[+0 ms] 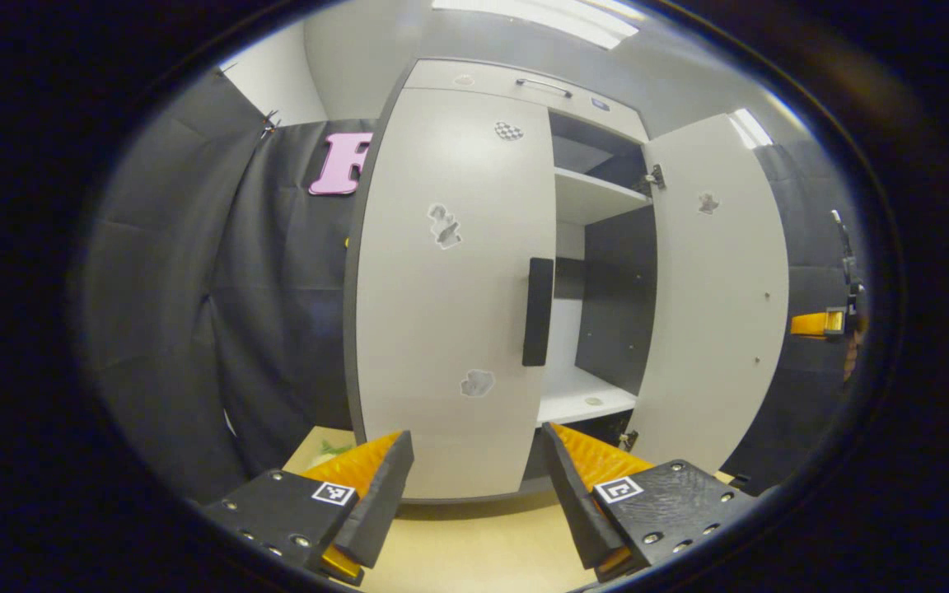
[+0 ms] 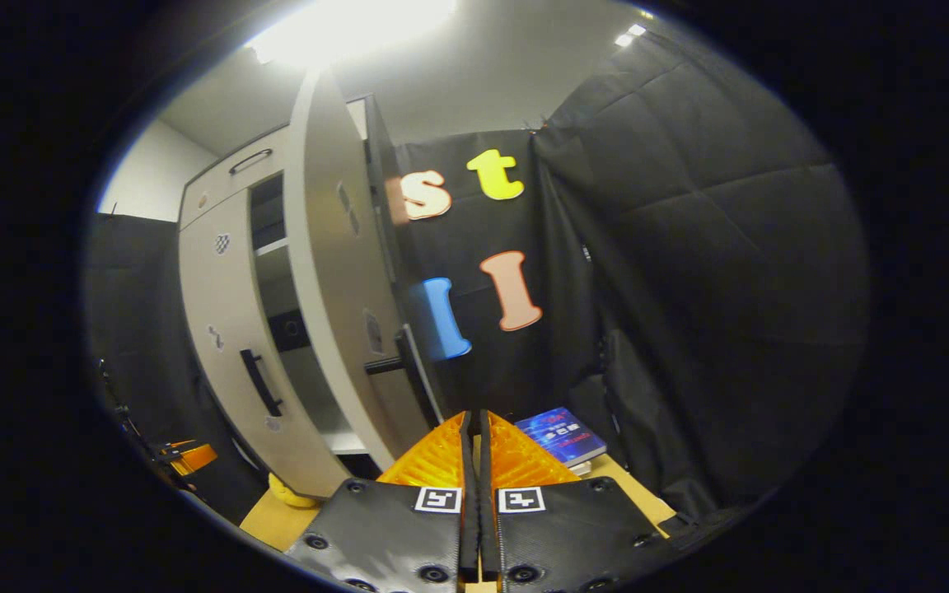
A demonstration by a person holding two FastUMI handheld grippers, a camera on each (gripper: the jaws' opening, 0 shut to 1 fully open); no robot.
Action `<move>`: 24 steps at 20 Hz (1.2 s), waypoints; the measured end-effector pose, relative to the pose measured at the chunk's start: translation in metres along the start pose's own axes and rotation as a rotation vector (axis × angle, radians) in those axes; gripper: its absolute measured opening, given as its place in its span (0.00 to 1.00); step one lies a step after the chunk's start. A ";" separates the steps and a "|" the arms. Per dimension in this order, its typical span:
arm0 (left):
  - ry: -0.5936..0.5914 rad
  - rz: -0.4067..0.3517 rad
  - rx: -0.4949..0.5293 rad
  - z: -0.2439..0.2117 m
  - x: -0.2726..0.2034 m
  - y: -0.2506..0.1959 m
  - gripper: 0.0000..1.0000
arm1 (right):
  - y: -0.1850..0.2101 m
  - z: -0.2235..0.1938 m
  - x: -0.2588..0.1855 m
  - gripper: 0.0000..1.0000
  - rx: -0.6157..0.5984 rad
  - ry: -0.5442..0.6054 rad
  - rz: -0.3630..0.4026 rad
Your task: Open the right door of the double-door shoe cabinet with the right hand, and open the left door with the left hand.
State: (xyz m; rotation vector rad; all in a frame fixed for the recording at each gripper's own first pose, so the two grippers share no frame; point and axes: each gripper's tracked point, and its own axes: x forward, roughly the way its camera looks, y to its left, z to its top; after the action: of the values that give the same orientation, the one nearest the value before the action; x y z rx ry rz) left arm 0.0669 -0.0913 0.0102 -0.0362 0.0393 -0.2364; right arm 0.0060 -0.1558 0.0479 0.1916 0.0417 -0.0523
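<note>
The white shoe cabinet's left door (image 1: 450,288) is closed, its black vertical handle (image 1: 537,311) at the inner edge. The right door (image 1: 717,288) stands swung wide open, baring white shelves (image 1: 586,399) inside. My left gripper (image 1: 477,445) is open, low in front of the left door, below the handle and apart from it. In the right gripper view the open right door (image 2: 334,272) is seen nearly edge-on, its handle (image 2: 410,366) sticking out. My right gripper (image 2: 474,424) is shut with nothing between its fingers, just below and right of that handle.
The cabinet stands on a pale wooden tabletop (image 1: 474,543). A blue book (image 2: 561,435) lies on the table right of the open door. A small yellow object (image 2: 285,492) sits at the cabinet's foot. A drawer with a handle (image 1: 542,85) tops the cabinet. Black cloth walls surround it.
</note>
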 end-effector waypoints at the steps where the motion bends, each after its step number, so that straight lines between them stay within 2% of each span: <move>1: -0.013 -0.009 -0.003 0.008 0.008 -0.004 0.90 | -0.012 0.004 -0.002 0.02 0.021 -0.010 -0.040; 2: -0.026 -0.019 -0.007 0.014 0.018 -0.008 0.90 | -0.023 0.008 -0.001 0.02 0.044 -0.018 -0.072; 3: -0.035 -0.028 -0.009 0.021 0.027 -0.013 0.90 | -0.039 0.010 0.005 0.00 0.061 -0.020 -0.133; 4: -0.040 -0.032 -0.010 0.026 0.037 -0.016 0.90 | -0.055 0.005 0.008 0.02 0.054 -0.005 -0.194; 5: -0.045 -0.032 -0.007 0.032 0.045 -0.019 0.90 | -0.066 0.003 0.016 0.01 0.045 0.004 -0.210; 7: -0.062 -0.030 0.004 0.042 0.060 -0.028 0.89 | -0.074 0.001 0.024 0.36 0.055 0.013 -0.232; 10: -0.081 -0.010 0.021 0.056 0.083 -0.036 0.89 | -0.096 -0.004 0.052 0.99 -0.012 0.017 -0.270; 11: -0.087 -0.004 0.023 0.060 0.091 -0.038 0.89 | -0.098 -0.002 0.058 0.92 -0.039 0.016 -0.268; 12: -0.092 0.005 0.025 0.063 0.099 -0.040 0.89 | -0.098 -0.003 0.068 0.98 -0.051 0.018 -0.255; 14: -0.094 0.032 0.033 0.069 0.115 -0.043 0.89 | -0.099 -0.001 0.084 0.98 -0.066 0.018 -0.222; 19: -0.102 0.078 0.038 0.081 0.146 -0.053 0.89 | -0.116 0.000 0.121 0.98 -0.061 0.018 -0.207; 21: -0.096 0.093 0.043 0.082 0.155 -0.056 0.88 | -0.127 -0.002 0.131 0.98 -0.102 0.029 -0.226; 23: -0.087 0.101 0.046 0.080 0.164 -0.062 0.88 | -0.138 -0.002 0.142 0.98 -0.192 0.033 -0.262; 24: -0.081 0.128 0.049 0.078 0.168 -0.060 0.75 | -0.141 0.000 0.145 0.98 -0.226 0.032 -0.268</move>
State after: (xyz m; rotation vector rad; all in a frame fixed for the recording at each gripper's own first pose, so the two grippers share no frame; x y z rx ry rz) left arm 0.2196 -0.1869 0.0850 0.0052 -0.0446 -0.1076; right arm 0.1432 -0.3007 0.0149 -0.0399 0.1041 -0.3105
